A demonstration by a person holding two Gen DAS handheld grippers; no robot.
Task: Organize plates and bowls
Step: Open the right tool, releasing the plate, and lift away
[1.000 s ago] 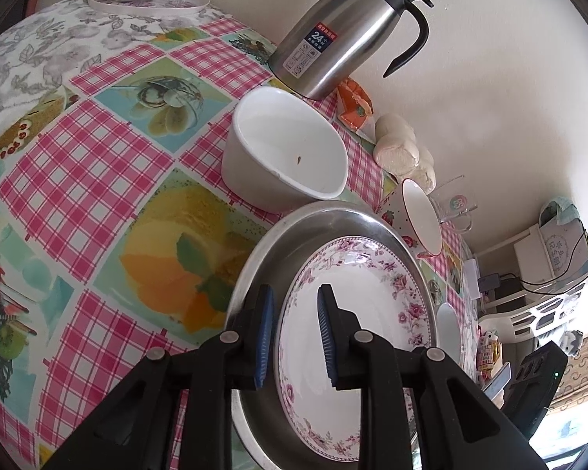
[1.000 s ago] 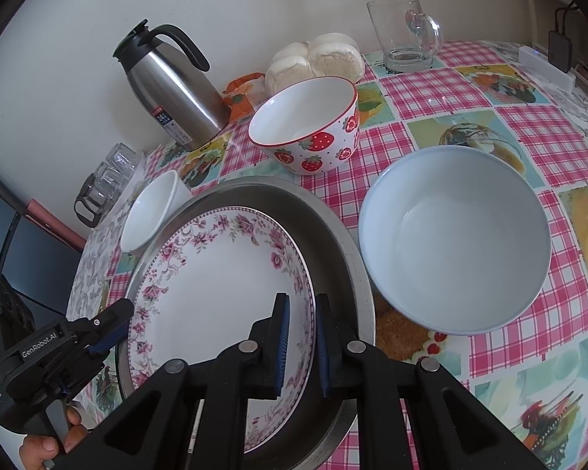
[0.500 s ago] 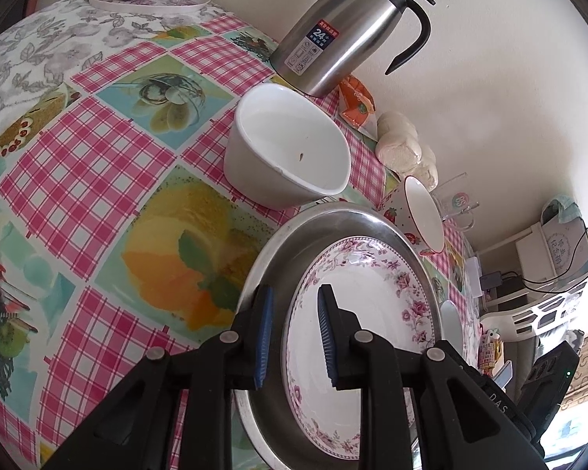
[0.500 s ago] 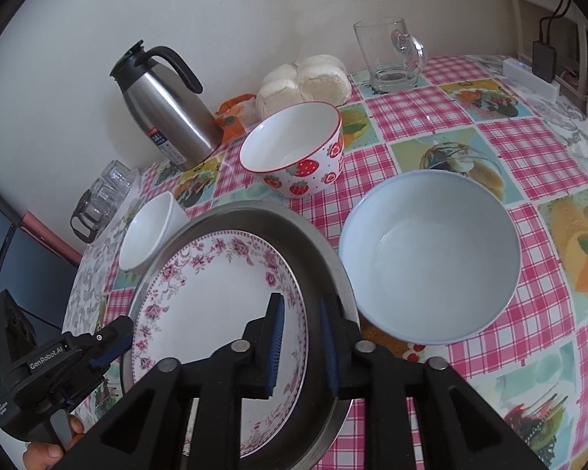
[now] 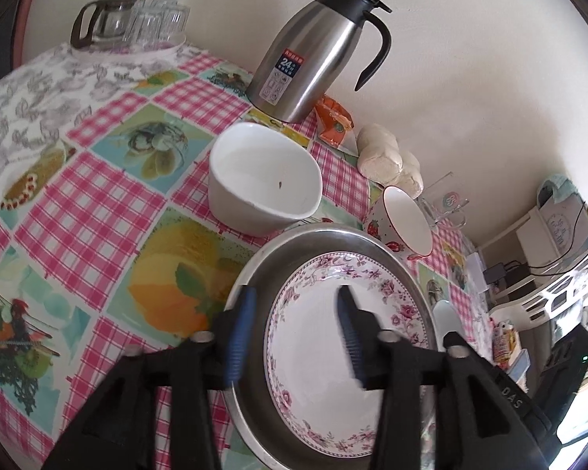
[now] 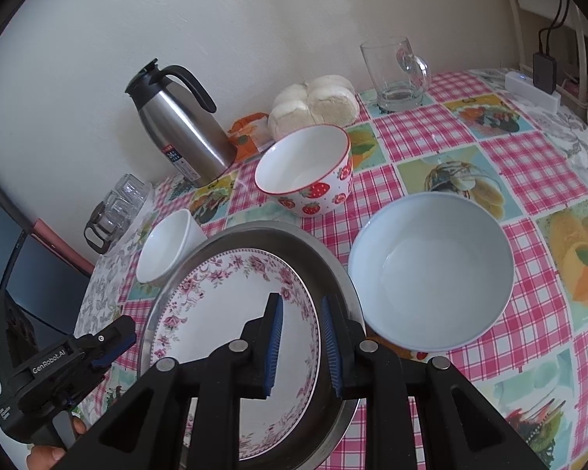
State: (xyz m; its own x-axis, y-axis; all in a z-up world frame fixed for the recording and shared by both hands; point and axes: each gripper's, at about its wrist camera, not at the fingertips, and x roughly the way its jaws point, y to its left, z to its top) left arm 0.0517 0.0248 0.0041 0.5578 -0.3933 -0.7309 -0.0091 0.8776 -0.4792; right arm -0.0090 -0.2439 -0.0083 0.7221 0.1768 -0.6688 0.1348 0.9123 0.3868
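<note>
A floral-rimmed white plate (image 5: 345,337) (image 6: 223,313) lies inside a round steel tray (image 5: 305,239) (image 6: 254,235). My left gripper (image 5: 294,333) is open, its jaws straddling the near-left rims of tray and plate. My right gripper (image 6: 300,340) is open, its jaws either side of the plate's right rim inside the tray. A white bowl (image 5: 262,180) (image 6: 166,250), a strawberry bowl (image 5: 405,221) (image 6: 305,168) and a large pale blue bowl (image 6: 431,270) stand around the tray.
A steel thermos (image 5: 313,58) (image 6: 180,129), buns (image 6: 313,105), an orange packet (image 5: 333,121), a glass mug (image 6: 396,74) and a tray of glasses (image 5: 137,23) stand along the wall. The checked tablecloth (image 5: 78,215) covers the table.
Both grippers have opened, the left one widely, and drawn back a little from the plate and tray.
</note>
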